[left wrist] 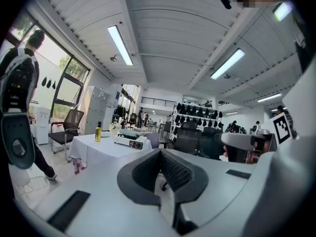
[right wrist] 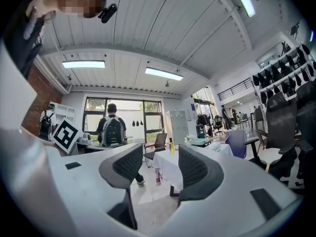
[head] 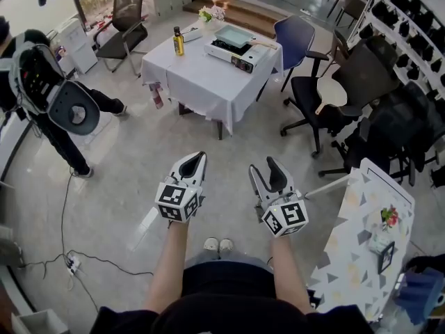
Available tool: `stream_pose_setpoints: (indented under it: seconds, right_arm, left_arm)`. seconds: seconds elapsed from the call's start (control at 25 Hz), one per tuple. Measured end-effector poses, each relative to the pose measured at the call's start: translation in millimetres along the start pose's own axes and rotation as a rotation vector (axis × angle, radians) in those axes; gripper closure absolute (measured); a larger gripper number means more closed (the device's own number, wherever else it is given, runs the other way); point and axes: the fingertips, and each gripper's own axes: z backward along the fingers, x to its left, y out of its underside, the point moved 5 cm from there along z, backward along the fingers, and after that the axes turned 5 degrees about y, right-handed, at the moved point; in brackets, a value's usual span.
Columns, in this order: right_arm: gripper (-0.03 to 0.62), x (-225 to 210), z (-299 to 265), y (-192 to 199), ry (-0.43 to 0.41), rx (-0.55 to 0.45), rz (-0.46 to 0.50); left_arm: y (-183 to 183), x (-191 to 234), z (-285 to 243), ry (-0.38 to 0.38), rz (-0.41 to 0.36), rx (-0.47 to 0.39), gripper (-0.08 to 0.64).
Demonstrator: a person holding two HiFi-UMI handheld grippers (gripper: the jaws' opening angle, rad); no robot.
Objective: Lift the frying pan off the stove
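The frying pan, pale green and square, sits on a white portable stove on a white-clothed table far ahead across the floor. Both grippers hang in mid-air well short of that table, above the person's shoes. My left gripper is shut, its pads meeting with nothing between them. Beside it my right gripper stands open and empty, its jaws framing the distant table. In the left gripper view the stove looks small and far off.
A yellow bottle and flowers share the table. A blue chair and black office chairs stand at right. A person with a backpack stands at left. Cables lie on the floor. A patterned table is near right.
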Motion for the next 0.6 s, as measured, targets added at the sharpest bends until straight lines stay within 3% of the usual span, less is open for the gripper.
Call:
stream_pose_setpoints:
  seconds: [0.16,0.6]
  right_arm:
    - [0.353,-0.8,-5.5,1.7,-0.005,0.002,-0.008]
    - [0.344,-6.7,-32.4,10.5,0.029,-0.005,0.001]
  left_arm:
    - [0.7,11.1,0.0,-0.010,0.010,-0.002,0.541]
    - [2.6,47.3,-1.2,-0.001,0.015,-0.008,0.541]
